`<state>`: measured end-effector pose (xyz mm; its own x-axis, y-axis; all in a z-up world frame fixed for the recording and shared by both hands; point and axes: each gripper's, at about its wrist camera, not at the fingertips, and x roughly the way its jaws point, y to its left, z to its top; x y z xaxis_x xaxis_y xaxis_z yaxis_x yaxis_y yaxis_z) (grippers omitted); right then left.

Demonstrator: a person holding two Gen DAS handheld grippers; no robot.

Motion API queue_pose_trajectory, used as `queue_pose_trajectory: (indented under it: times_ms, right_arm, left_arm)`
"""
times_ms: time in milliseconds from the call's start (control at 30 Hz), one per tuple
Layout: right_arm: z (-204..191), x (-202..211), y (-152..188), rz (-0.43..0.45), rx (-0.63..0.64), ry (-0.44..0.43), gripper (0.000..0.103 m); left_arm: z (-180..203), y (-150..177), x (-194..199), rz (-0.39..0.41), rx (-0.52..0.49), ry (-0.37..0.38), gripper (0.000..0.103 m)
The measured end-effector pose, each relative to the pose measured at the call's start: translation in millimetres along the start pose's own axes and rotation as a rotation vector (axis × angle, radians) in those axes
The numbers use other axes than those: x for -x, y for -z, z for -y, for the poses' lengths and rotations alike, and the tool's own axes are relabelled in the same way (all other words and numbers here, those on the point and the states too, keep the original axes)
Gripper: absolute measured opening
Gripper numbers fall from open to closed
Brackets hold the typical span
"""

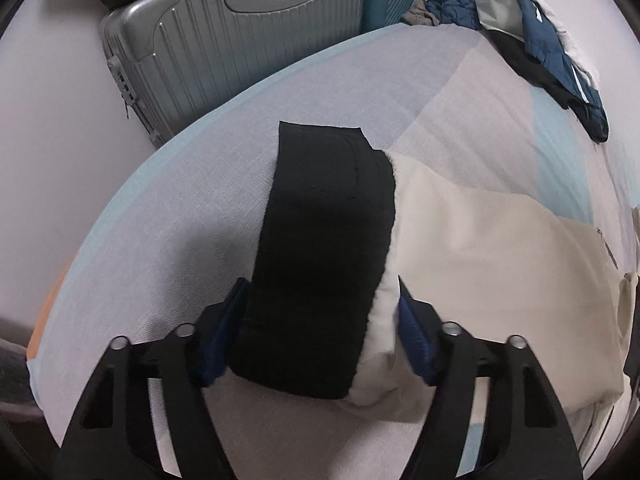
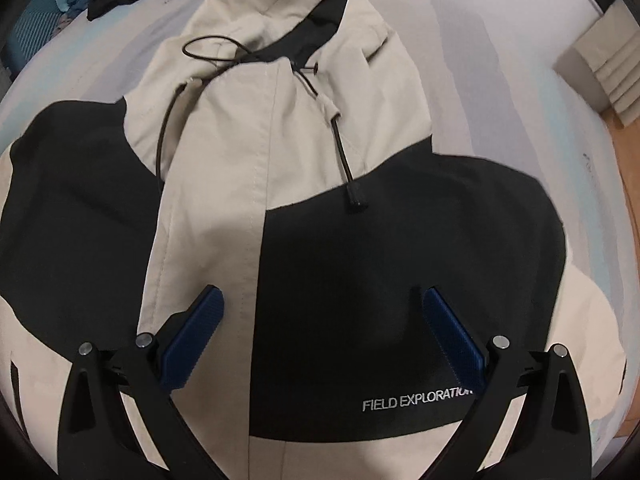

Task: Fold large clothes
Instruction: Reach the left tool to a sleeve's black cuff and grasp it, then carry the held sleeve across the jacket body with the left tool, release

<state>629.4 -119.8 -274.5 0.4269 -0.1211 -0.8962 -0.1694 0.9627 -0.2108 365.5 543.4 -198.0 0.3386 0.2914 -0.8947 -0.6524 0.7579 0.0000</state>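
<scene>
Left wrist view, left gripper [image 1: 320,312] wide open around the jacket's black cuff [image 1: 320,248] (not squeezing), right gripper [image 2: 322,332] wide open over the jacket [image 2: 360,280], holding nothing, on the bed [image 1: 180,200].

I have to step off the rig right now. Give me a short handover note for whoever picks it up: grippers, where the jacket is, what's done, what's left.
Left gripper: open, jaws either side of the black cuff of the sleeve; no grip yet.
Right gripper: open, holding nothing, over the jacket chest near the FIELD EXPLORATION lettering.
Jacket: cream and black, front up on the bed, hood spread out flat, drawcord loose.
Done: laid out; no body fold visible.
Left: probably grip the cuff, fold the sleeves across, then hood and body.
</scene>
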Motion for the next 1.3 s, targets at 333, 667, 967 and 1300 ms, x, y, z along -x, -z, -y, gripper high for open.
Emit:
queue_pose_trajectory:
  times_ms: [333, 667, 967, 1300]
  right_arm:
    - [5, -6, -4, -0.048, -0.029, -0.02, 0.096]
    - [0, -2, -9, -0.041, -0.004, -0.01, 0.096]
    - [5, 30, -7, -0.016, -0.037, 0.005, 0.096]
    - [35, 49, -3, -0.001, -0.095, -0.037, 0.096]
  left_arm:
    - [8, -5, 20, -0.018, -0.029, 0.047, 0.048]
    - [79, -8, 78, 0.057, -0.116, 0.151, 0.048]
    - [207, 17, 120, 0.059, -0.321, 0.252, 0.048]
    - [314, 44, 116, -0.006, -0.361, 0.304, 0.048]
